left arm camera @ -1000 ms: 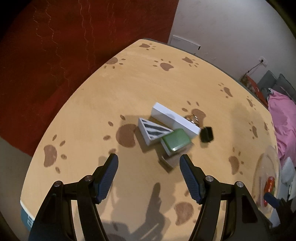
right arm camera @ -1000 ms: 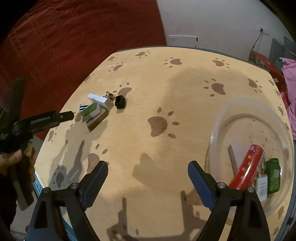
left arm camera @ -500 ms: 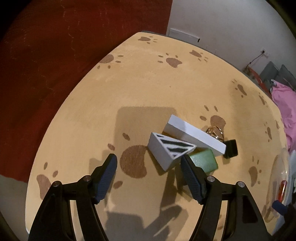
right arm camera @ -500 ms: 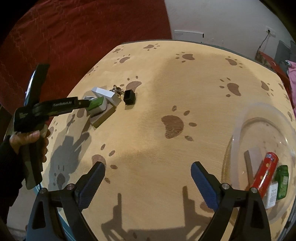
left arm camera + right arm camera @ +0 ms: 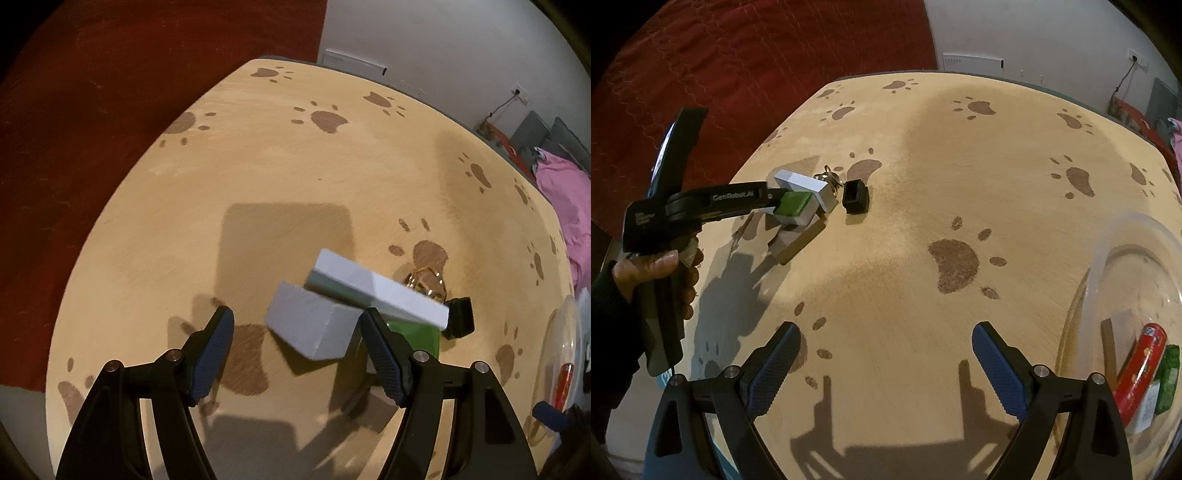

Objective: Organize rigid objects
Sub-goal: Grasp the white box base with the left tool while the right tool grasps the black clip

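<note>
A small pile sits on the paw-print table: a grey-white wedge box point(image 5: 314, 328), a long white box point(image 5: 380, 291) leaning over it, a green-topped box point(image 5: 417, 334) and a flat brown piece point(image 5: 798, 243) underneath. My left gripper point(image 5: 297, 350) is open, its fingers low on either side of the wedge box, not touching it. In the right wrist view it point(image 5: 768, 195) reaches the pile beside the green box point(image 5: 794, 203). My right gripper point(image 5: 882, 362) is open and empty above bare table.
A black cap point(image 5: 855, 195) and a key ring point(image 5: 829, 179) lie just right of the pile. A clear plastic bowl point(image 5: 1086, 295) at the right holds a red can point(image 5: 1137, 373), a green bottle point(image 5: 1167, 380) and other items. The table's left edge is close.
My left gripper has come down and forward to the pile, so the wedge box now lies between its open fingers. My right gripper has shifted slightly and stays open.
</note>
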A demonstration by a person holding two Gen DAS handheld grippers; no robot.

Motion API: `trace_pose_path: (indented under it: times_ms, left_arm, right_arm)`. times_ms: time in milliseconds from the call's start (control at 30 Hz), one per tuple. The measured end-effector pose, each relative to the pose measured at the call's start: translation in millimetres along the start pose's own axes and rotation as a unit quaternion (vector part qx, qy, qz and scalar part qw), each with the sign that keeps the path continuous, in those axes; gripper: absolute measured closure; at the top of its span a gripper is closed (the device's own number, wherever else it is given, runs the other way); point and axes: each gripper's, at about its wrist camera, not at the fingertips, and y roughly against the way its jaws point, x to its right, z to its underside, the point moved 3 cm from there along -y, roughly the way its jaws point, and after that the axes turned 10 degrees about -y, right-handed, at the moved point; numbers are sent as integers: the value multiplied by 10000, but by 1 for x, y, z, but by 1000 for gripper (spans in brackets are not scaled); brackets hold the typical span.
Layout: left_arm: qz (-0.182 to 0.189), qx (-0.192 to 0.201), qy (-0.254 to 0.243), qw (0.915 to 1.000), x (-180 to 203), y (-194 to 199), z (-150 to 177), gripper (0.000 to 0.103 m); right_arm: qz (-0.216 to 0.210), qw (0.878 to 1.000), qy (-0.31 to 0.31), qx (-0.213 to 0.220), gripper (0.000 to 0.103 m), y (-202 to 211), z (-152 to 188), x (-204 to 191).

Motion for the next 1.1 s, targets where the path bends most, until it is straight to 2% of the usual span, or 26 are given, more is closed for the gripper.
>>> trace_pose_path:
  times_ms: [233,400,600,800,1100]
  left_arm:
    - [183,106,157,9997,0,-8,-6,31]
    - [248,139,59,9996,-4,-5,0,42]
    - [352,8,187,9992,-19,3,10,42]
    - [303,-44,478,9984,-28,11,18,42]
    - [140,94,790,9967,-13,4,2,42]
  right_arm:
    - [43,9999,-97,-8,7,-5,-7,3]
    - [39,9999,-110,-30,7,-10,-12,2]
    - [5,10000,-46,-64,7,-17,-17,-4]
    - [22,10000,59,-25,7,-25,-31,-9]
    - [105,9998,91,105,7,-36,-51,-12]
